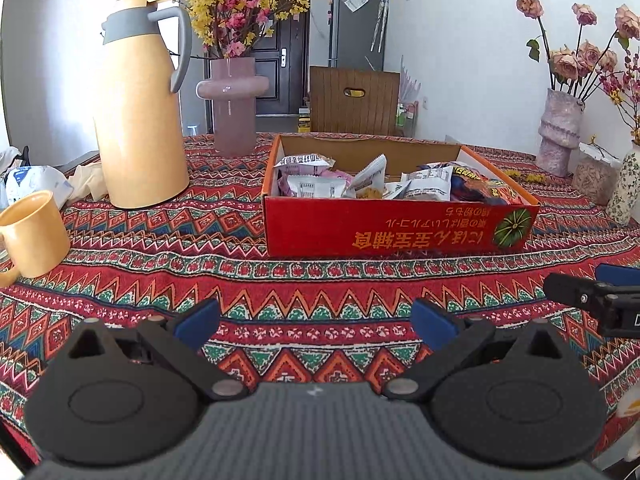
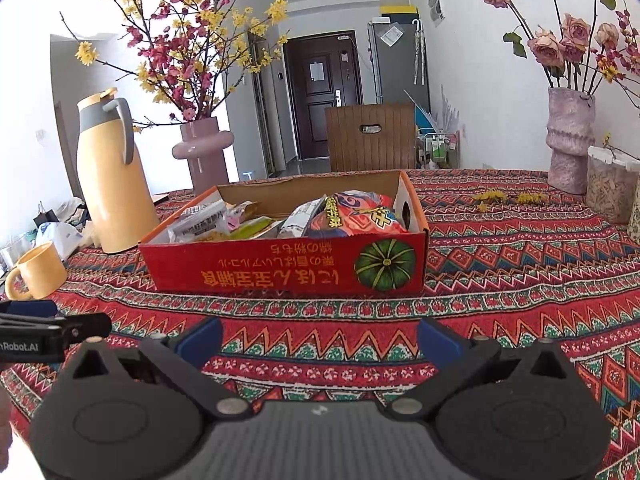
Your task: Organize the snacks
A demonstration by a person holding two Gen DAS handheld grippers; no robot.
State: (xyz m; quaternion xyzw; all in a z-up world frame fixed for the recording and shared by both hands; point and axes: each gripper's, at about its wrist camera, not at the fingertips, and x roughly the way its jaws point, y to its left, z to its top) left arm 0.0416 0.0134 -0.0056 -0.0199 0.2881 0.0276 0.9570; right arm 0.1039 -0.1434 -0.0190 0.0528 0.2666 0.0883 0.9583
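The snack packets (image 1: pixel 360 184) all lie inside the red cardboard box (image 1: pixel 396 232) with the green pumpkin print, which sits on the patterned tablecloth (image 1: pixel 224 276) in front of both tools; among them are white and pink wrappers on the left and a large orange-red bag (image 2: pixel 356 216) propped against the right end. No packet shows on the cloth outside the box in either view, so the gathering looks finished, though the packets lie jumbled and overlapping and could be tidied if order inside matters. The left gripper (image 1: pixel 316 324) hangs low over the bare cloth short of the box, its blue-padded fingers spread wide with nothing between them; the right gripper (image 2: pixel 320 338) is likewise spread and empty. A yellow thermos jug (image 1: pixel 140 112) and yellow mug (image 1: pixel 34 232) stand to the left, clear of the box
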